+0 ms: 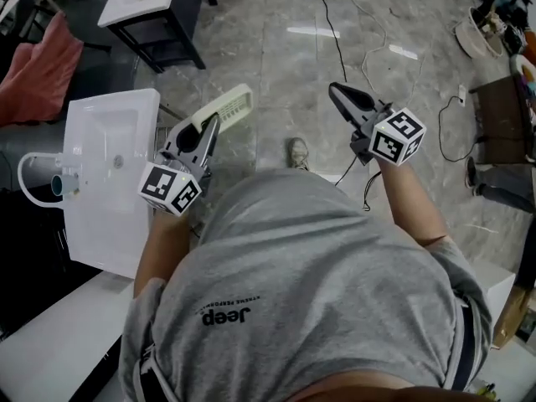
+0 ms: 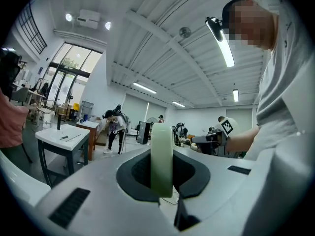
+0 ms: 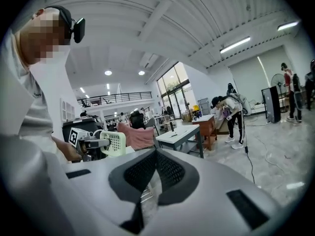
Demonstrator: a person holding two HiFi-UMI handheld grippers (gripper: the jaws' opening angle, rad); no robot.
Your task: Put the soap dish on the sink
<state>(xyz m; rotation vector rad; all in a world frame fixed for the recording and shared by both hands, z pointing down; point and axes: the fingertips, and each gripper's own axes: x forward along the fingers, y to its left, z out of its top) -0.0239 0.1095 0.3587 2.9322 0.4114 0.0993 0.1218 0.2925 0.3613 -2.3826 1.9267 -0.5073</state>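
Observation:
In the head view my left gripper (image 1: 213, 122) is shut on one end of a pale green slotted soap dish (image 1: 228, 105), which sticks out past the fingertips over the floor. The white sink (image 1: 109, 141), with its tap (image 1: 63, 182) at the left edge, lies just left of that gripper. The left gripper view shows the soap dish (image 2: 161, 156) edge-on, clamped upright between the dark pads. My right gripper (image 1: 336, 89) hangs over the floor to the right, apart from the dish, shut with nothing in it. The right gripper view shows its jaws (image 3: 156, 154) meeting, and the soap dish (image 3: 112, 142) off to the left.
A second white sink on a dark stand (image 1: 151, 2) stands further ahead. Pink cloth (image 1: 38, 65) lies at the far left. Cables (image 1: 368, 48) trail over the marble floor, and a brown table (image 1: 502, 107) is at the right. Other people (image 2: 115, 129) are working in the background.

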